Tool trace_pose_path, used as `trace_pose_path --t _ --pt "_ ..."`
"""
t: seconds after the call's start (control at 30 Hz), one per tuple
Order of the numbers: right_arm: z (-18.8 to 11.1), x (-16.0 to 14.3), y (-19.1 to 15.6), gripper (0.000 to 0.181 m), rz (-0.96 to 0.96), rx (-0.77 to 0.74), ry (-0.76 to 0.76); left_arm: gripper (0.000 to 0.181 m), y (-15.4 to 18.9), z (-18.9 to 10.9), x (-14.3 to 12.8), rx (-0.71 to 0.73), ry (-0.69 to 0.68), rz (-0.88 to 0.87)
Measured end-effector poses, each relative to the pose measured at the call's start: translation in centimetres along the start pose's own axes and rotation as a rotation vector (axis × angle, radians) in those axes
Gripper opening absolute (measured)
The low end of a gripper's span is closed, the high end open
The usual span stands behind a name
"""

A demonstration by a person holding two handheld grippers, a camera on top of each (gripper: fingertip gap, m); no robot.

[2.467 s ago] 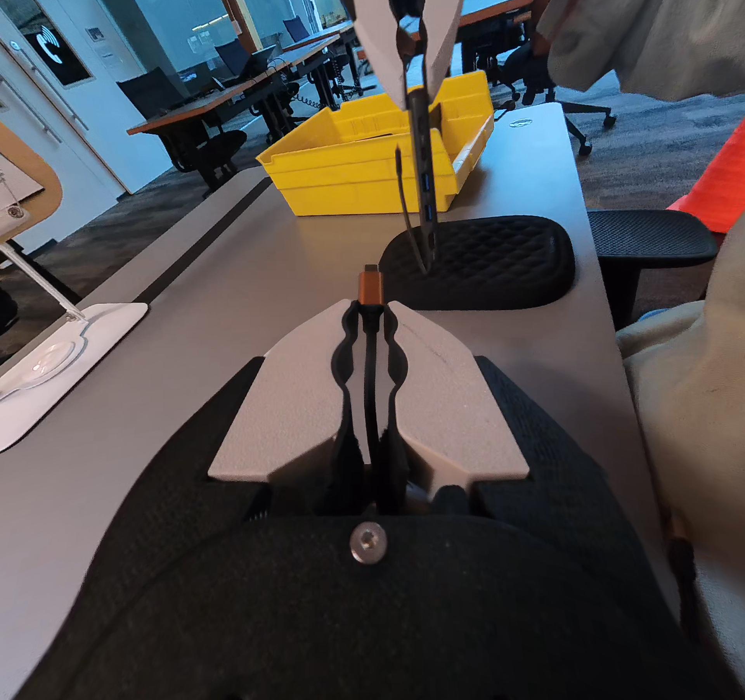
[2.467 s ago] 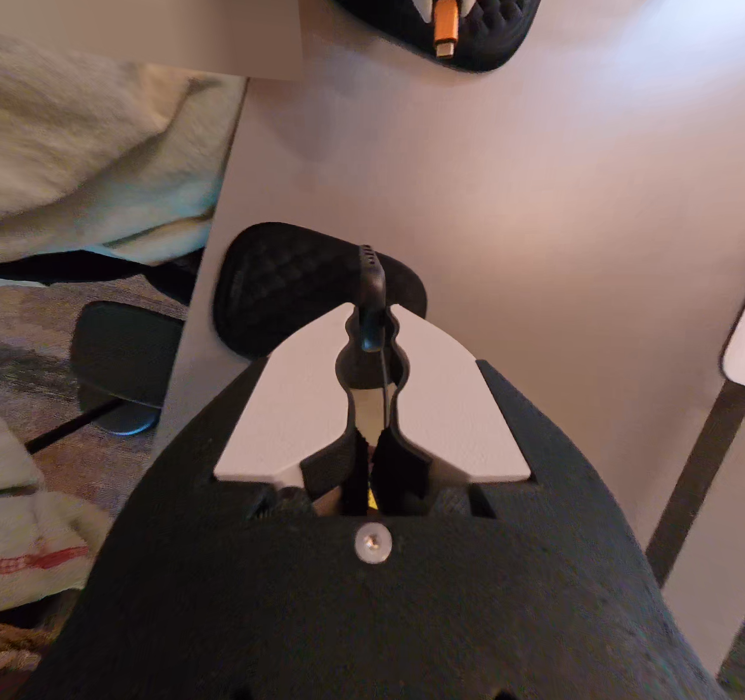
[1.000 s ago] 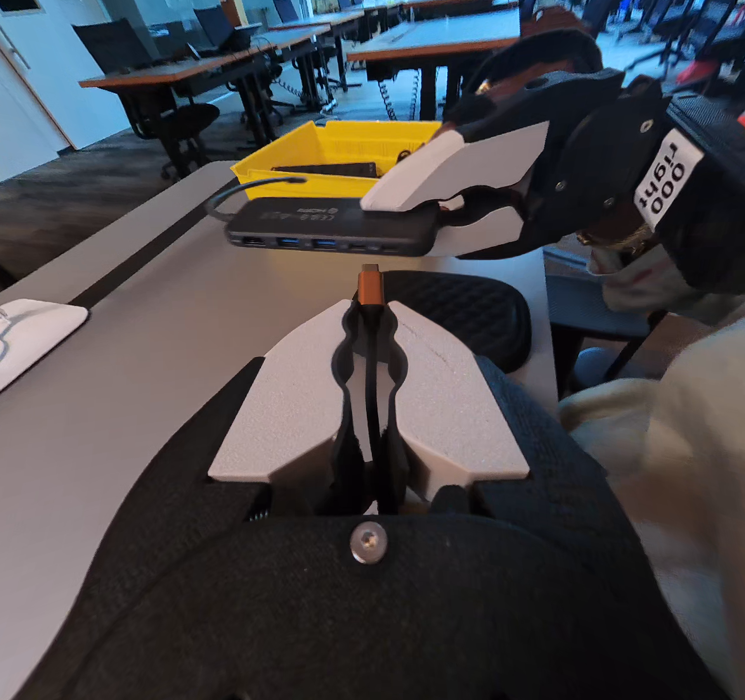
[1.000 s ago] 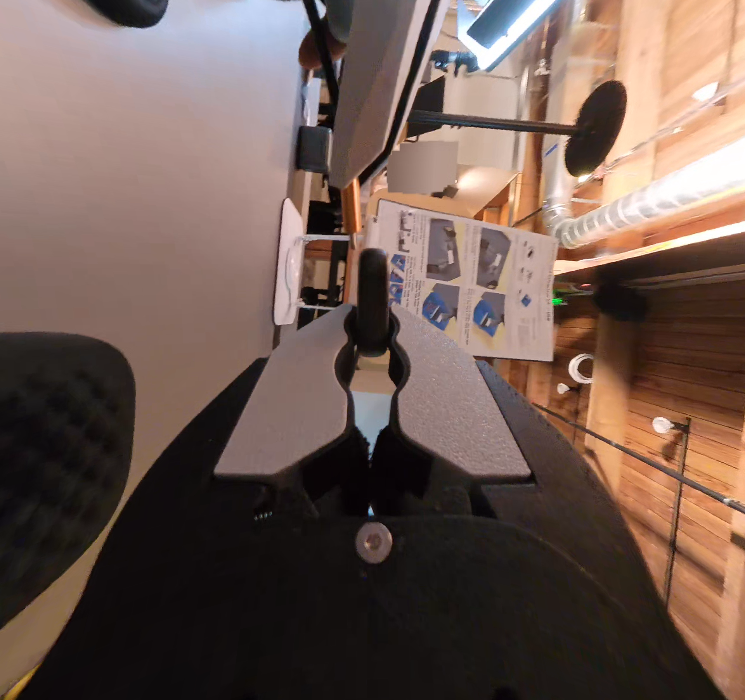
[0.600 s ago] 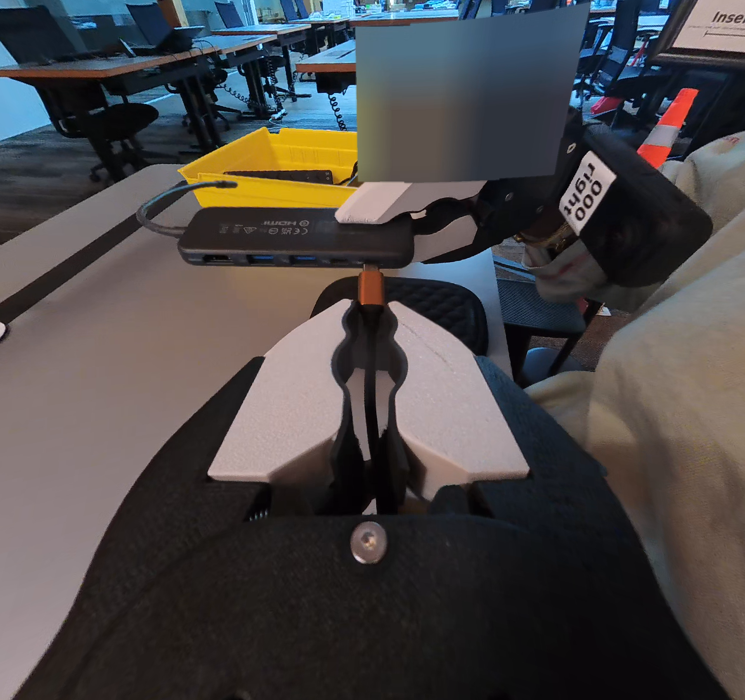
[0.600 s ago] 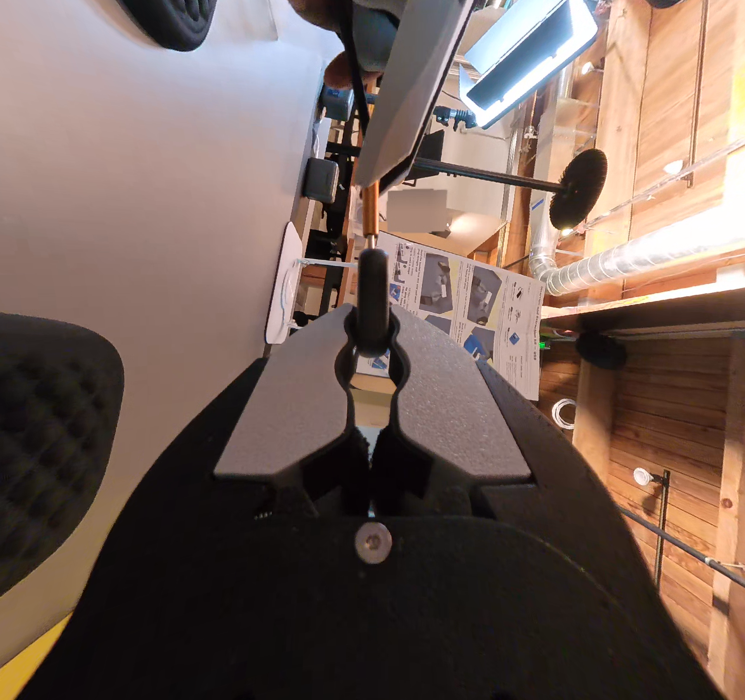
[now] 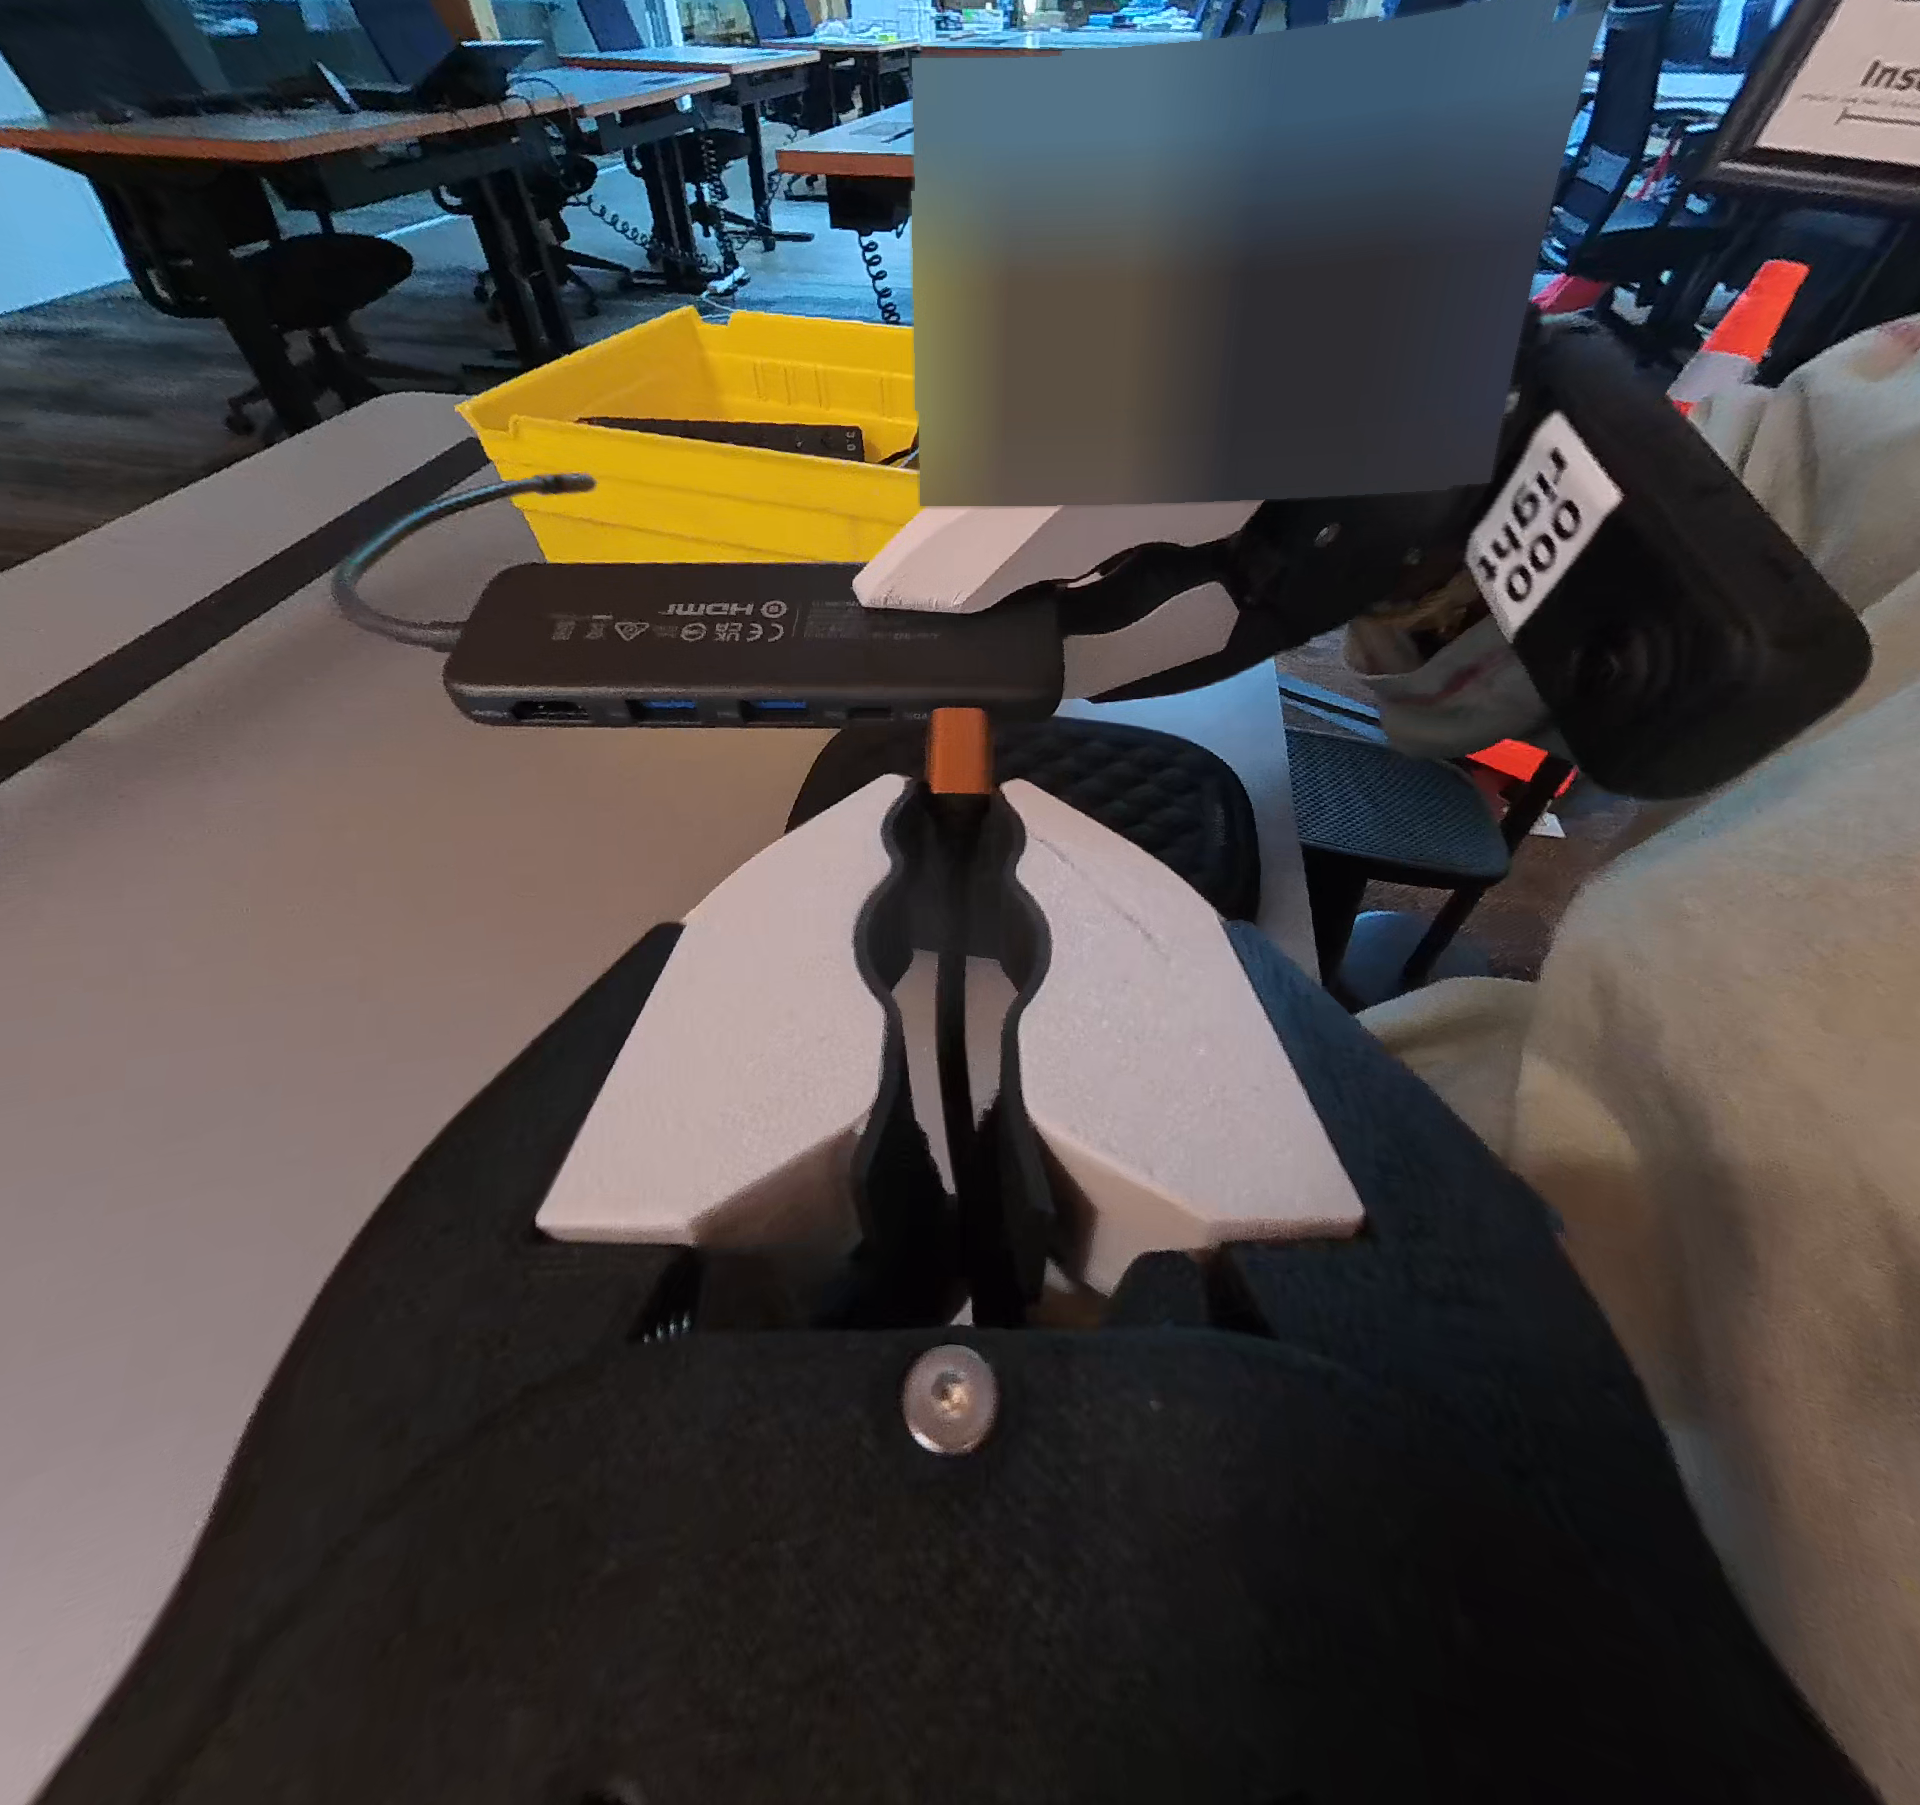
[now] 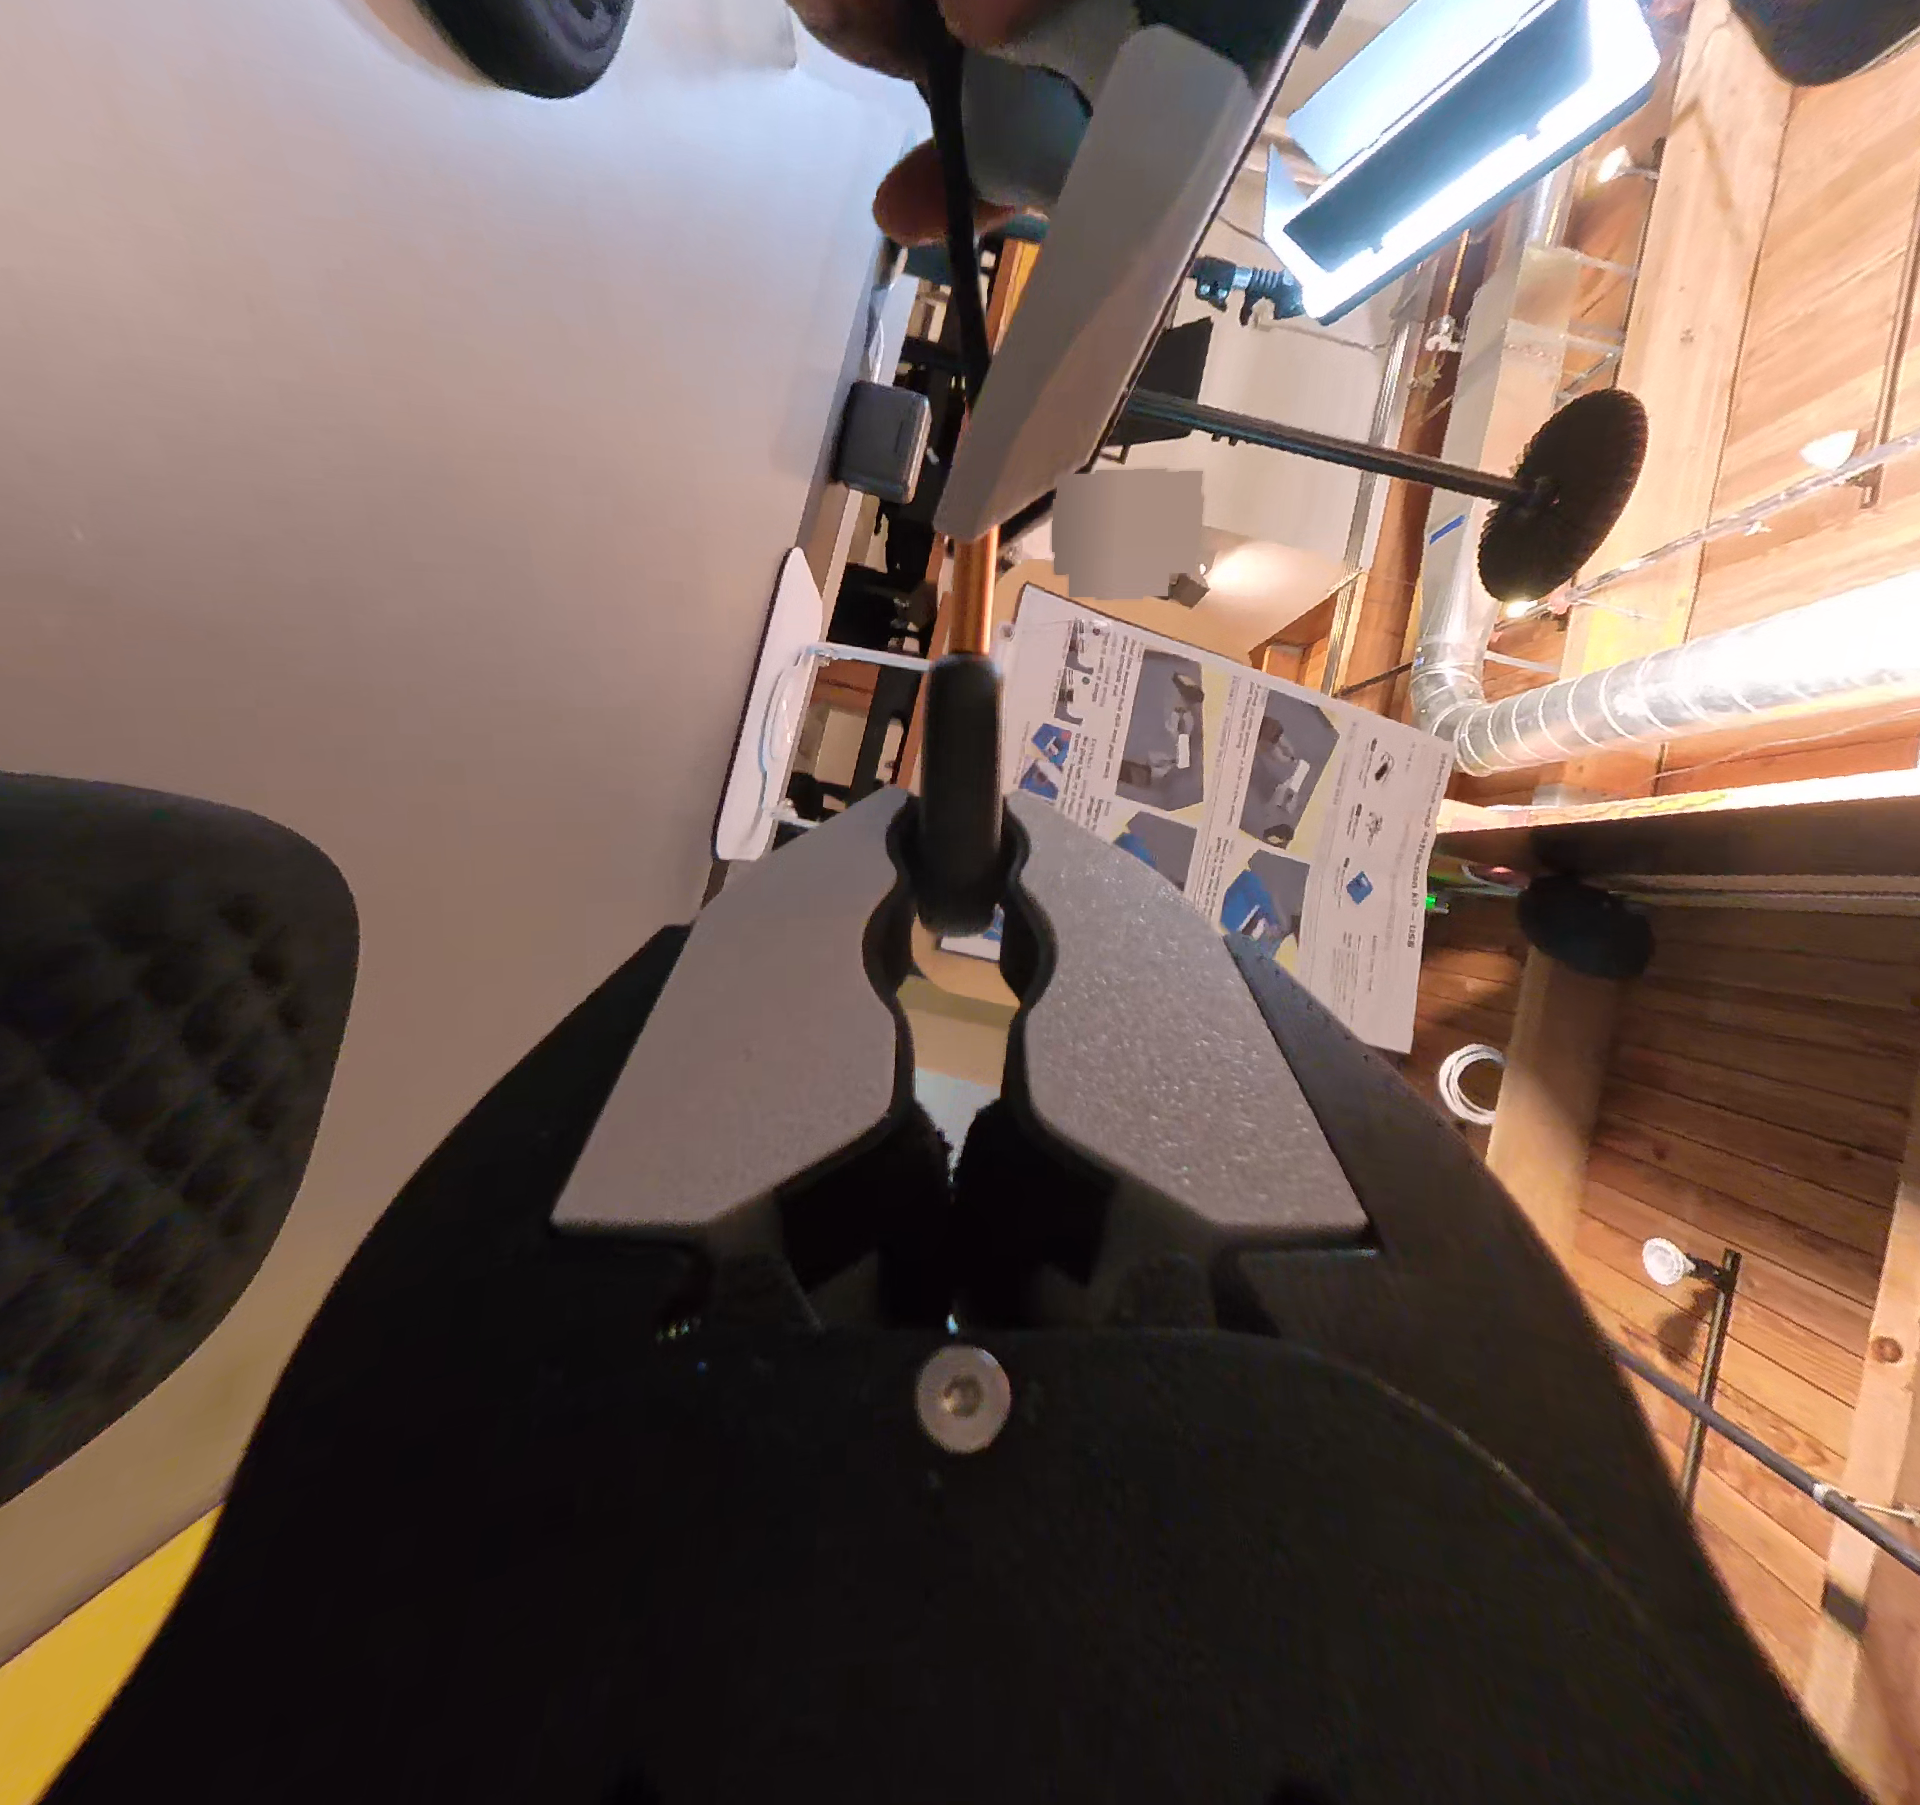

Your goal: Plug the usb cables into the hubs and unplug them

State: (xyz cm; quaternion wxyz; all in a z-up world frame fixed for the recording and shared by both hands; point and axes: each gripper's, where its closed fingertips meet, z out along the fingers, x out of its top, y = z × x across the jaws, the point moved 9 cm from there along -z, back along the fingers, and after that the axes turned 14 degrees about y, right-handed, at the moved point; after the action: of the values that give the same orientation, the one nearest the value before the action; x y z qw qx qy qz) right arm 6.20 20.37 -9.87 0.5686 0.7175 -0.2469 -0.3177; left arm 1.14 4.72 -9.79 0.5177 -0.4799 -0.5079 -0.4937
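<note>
Change: 0.6 s ago plug tip just entering the port; now metal tip hidden, orange shell flush against the hub edge. 2.5 s ago hub hanging upright, well apart from the plug.
Meaning: plug-in half judged done or nearly so; seating depth not visible; unplug pull next.
Left gripper (image 7: 951, 805): jaws pinching the orange plug (image 7: 956, 753) by its rear, black cable running back between them.
Right gripper (image 7: 1023, 612): jaws clamped on 1 end of the hub (image 7: 748, 638), from above and below.
Hub place: in the air above the grey surface (image 7: 312, 924), in front of the yellow bin (image 7: 675, 498), over the black quilted pad (image 7: 1143, 799).
Hub axis: long axis level, left to right in the left wrist view; port row facing the left gripper; own lead curling off the far left end.
Plug axis: along the left gripper, pointing away from it, square to the hub's long side, in the port nearest the right gripper.
Right wrist view: hub end-on between the jaws, plug meeting it from beyond.
</note>
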Motion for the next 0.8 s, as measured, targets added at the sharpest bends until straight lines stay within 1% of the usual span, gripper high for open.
trace_pose_path --t 0.1,0.23,0.33,0.4,0.47,0.57,0.7,0.8 --pt "0.0 0.0 -0.2 0.011 0.02 -0.009 -0.014 0.011 0.0 0.1 -0.1 0.014 0.015 -0.008" --pt "-0.4 -0.1 -0.5 0.011 0.034 -0.013 -0.007 0.011 0.2 0.5 -0.3 -0.001 0.003 0.003" --pt "-0.8 -0.3 -0.9 0.012 0.092 -0.044 0.005 0.013 0.3 0.7 -0.2 -0.029 0.018 0.021" --pt "-1.0 -0.5 -1.8 0.012 0.106 -0.041 -0.022 0.034 0.2 0.3 0.1 0.015 0.052 0.061" --pt "-1.3 -0.8 -3.1 0.012 0.11 -0.015 -0.065 0.054 0.0 -0.6 0.1 0.101 0.053 0.121" --pt "-1.8 -0.9 -5.0 0.012 0.163 -0.001 -0.065 0.067 0.1 -2.3 0.0 0.209 0.067 0.207" --pt "-1.8 -1.1 -7.6 0.012 0.118 0.056 -0.091 0.066 0.9 -4.7 0.1 0.273 0.04 0.288" --pt "-2.2 -1.4 -9.0 0.012 0.121 0.101 -0.093 0.06 0.7 -7.0 1.4 0.324 -0.056 0.383"
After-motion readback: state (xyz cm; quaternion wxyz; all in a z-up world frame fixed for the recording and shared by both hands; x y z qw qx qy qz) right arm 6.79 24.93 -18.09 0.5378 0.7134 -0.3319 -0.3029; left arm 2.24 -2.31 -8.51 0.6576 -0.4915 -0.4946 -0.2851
